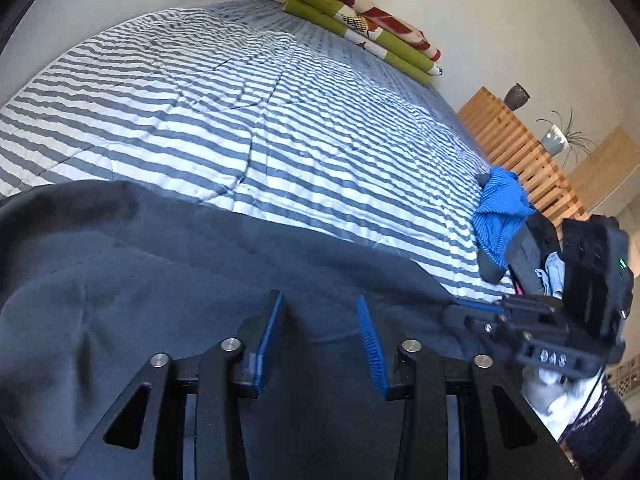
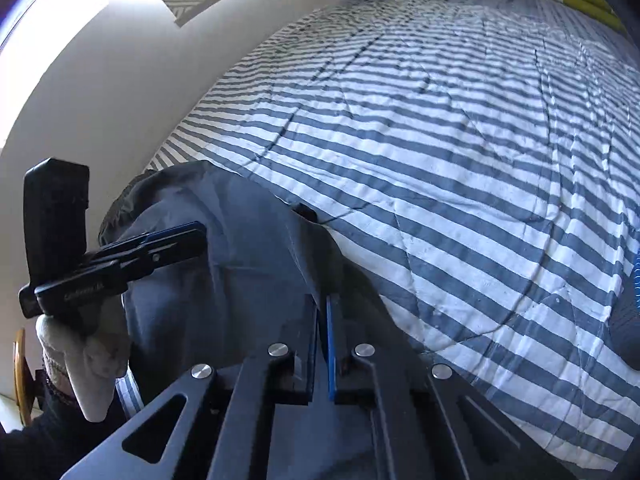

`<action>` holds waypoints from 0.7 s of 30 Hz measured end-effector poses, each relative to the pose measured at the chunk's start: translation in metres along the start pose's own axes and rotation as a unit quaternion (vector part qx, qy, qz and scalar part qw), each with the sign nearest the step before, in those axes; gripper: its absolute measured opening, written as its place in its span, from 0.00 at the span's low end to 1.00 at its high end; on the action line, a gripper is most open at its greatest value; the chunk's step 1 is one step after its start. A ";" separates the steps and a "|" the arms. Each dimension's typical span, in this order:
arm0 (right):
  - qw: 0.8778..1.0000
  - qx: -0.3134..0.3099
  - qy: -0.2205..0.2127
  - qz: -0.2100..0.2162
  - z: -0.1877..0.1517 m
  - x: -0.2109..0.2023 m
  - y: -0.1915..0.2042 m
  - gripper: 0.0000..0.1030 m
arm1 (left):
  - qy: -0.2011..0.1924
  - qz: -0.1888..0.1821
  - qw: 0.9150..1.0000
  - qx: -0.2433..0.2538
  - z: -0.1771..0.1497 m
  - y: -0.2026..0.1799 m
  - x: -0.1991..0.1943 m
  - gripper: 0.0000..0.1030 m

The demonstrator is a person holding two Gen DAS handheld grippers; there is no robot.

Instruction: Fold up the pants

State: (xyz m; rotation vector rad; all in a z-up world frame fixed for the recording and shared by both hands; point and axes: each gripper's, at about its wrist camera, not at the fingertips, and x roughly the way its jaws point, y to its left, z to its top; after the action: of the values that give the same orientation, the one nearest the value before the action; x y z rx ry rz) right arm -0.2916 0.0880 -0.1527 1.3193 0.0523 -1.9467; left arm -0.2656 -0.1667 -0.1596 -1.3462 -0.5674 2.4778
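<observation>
1. Right now the dark grey pants (image 1: 168, 280) lie spread on the near part of the bed, over the striped blue-and-white quilt (image 1: 248, 120), w/ soft folds and a rounded edge at the left.
2. Left tongs (image 1: 322, 344): blue pads apart, gap clearly visible betw. them; pants fabric lies under and betw. the fingers, but the pads don't press on it.
3. Right tongs (image 2: 322, 344): fingers drawn together, only a thin slit left. A ridge of pants cloth (image 2: 248, 264) runs up to the tips, yet whether any fabric is pinched can't be told from either view.
4. In the left wrist view the right tongs (image 1: 476, 308) come in from the right edge, tips low on the pants' right side; a white-gloved hand (image 1: 560, 392) w/ a dark sleeve holds the grip.
5. In the right wrist view the left tongs (image 2: 188, 240) show at the left, over the bunched end of the pants, held by a white-gloved hand (image 2: 92, 360).
6. Other stuff on the bed: a blue ribbed garment (image 1: 500, 208) near the right edge beside a small pile of dark clothes (image 1: 536, 248); folded green bedding w/ a red-and-white pattern (image 1: 360, 24) at the far end by the wall.
7. Beyond the bed: a wooden slatted frame (image 1: 520, 152), a dark vase (image 1: 516, 96) and a potted plant (image 1: 560, 136) on top.
</observation>
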 end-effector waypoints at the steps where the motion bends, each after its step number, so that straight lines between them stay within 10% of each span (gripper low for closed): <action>1: 1.000 -0.018 -0.013 -0.005 -0.004 -0.006 0.011 0.04 | 0.001 -0.007 1.000 0.001 -0.001 -0.003 -0.001 0.46; 11: 0.998 -0.062 0.020 0.006 -0.051 0.026 0.071 0.04 | 0.033 -0.040 0.998 0.018 -0.028 -0.018 0.005 0.44; 14: 0.997 -0.068 0.034 -0.001 -0.057 0.031 0.077 0.04 | 0.055 -0.032 0.998 0.019 -0.037 -0.013 0.018 0.19; 17: 0.997 -0.070 0.043 0.009 -0.051 0.017 0.074 0.07 | 0.063 -0.037 0.997 0.014 -0.042 -0.006 0.022 0.19; 21: 0.999 -0.045 0.000 0.016 -0.022 -0.018 0.055 0.29 | 0.062 -0.060 0.996 0.007 -0.043 0.002 0.018 0.22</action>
State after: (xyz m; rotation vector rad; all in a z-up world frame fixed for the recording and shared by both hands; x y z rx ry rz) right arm -0.2380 0.0689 -0.1278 1.2543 0.1171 -1.8940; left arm -0.2388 -0.1517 -0.1950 -1.4075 -0.5838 2.2814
